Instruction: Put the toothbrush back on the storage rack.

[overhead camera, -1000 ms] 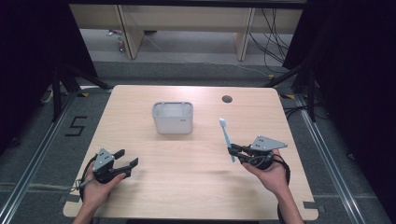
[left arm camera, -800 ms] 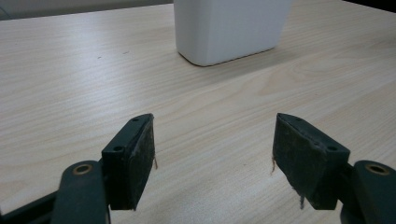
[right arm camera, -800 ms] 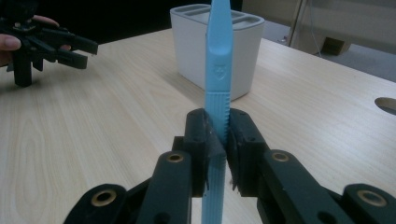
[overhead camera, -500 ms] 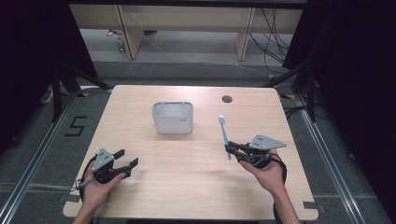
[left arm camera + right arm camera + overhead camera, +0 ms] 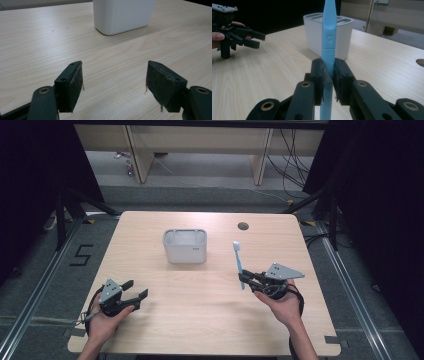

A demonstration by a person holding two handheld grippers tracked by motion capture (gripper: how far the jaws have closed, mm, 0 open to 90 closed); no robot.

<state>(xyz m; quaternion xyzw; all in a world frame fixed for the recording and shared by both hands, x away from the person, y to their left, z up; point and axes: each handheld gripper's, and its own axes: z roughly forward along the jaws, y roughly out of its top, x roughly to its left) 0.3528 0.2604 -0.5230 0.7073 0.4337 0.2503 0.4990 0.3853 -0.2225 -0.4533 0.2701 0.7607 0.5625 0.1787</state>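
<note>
Carefully now: your right gripper [image 5: 248,279] is clamped on the ribbed handle of the light-blue toothbrush [image 5: 238,262], and the brush stands nearly upright, head up, above the bench [image 5: 200,330], to the right of the white holder [image 5: 185,246] and apart from it. The grip sits low on a long, slim handle, so a quick swing toward the holder could let the brush pivot or slip between the pads [image 5: 321,75]. The holder looks light; I judge a brush coming in tilted could catch its rim and shove or tip it. Your left gripper [image 5: 135,292] is low at the near left of the bench, its jaws wide apart, holding and touching nothing.
</note>
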